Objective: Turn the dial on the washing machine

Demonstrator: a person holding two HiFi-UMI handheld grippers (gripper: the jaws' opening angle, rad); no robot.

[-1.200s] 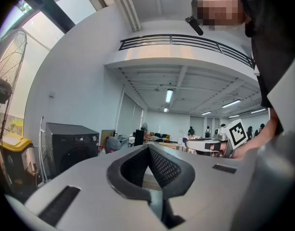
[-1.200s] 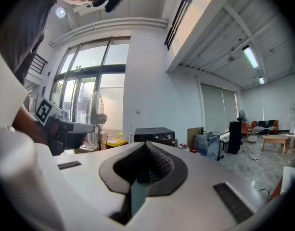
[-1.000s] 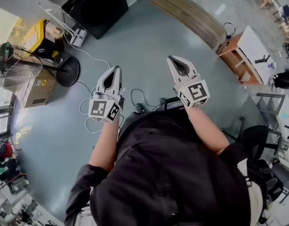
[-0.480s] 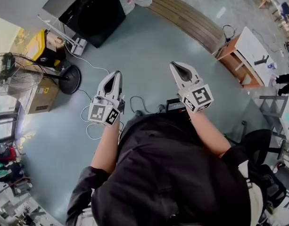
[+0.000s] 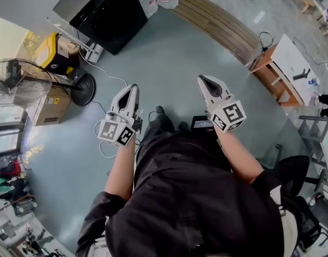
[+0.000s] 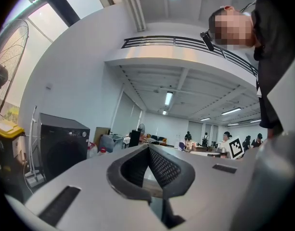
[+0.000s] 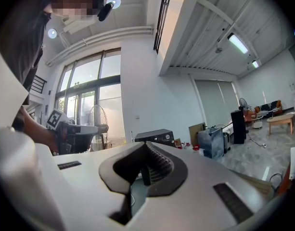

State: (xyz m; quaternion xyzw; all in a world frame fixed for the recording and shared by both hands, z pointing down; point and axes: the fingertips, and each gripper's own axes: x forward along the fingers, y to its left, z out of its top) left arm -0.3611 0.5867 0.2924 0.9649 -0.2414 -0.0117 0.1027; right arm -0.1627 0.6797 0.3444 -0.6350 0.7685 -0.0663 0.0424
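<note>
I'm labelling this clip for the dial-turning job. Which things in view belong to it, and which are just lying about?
For the job:
- washing machine
- its dial
- left gripper, shut, empty
- right gripper, shut, empty

Lying about:
- fan
- cardboard box
- yellow bin
- floor cables
- desk

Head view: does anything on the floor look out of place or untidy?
A white cable lies in loose loops on the grey floor by the left gripper, near the person's feet. It crosses the open way to the washing machine, so it may trip someone.
</note>
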